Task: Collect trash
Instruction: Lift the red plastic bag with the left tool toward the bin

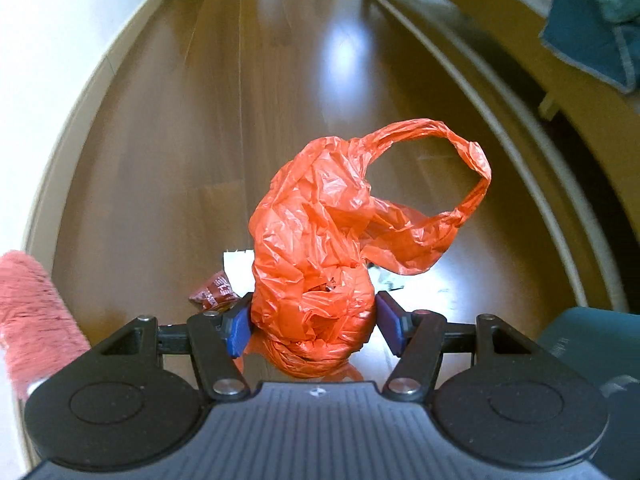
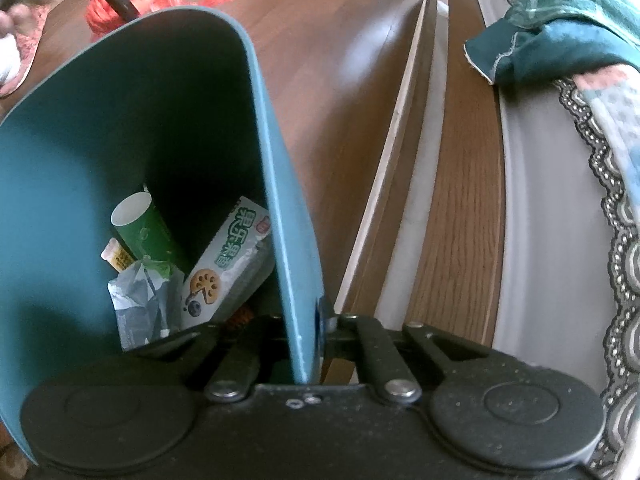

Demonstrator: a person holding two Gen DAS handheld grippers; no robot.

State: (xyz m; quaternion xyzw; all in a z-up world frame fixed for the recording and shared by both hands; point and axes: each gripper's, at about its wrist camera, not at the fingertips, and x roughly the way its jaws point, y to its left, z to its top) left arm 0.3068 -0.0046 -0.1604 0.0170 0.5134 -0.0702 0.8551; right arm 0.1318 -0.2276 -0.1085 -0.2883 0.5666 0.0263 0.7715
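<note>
A: One orange plastic bag [image 1: 316, 280], crumpled, is clamped between the blue pads of the left gripper [image 1: 314, 324] above the wooden floor [image 1: 240, 100].

B: Two scraps are seen on the floor under it: a red wrapper [image 1: 212, 290] and a white paper [image 1: 238, 266].

A: The teal bin [image 2: 120, 120] is pinched by its rim in the closed right gripper [image 2: 308, 320]; inside are counted one green cup [image 2: 140, 228], one biscuit box [image 2: 228, 264], one foil pouch [image 2: 140, 304].

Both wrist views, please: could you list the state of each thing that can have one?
Left gripper: shut on the orange bag.
Orange bag: crumpled, lifted off the floor, handle loop free.
Right gripper: shut on the bin's wall.
Teal bin: open-topped, partly filled.
Green cup: lying in the bin.
Red wrapper: on the floor.
</note>
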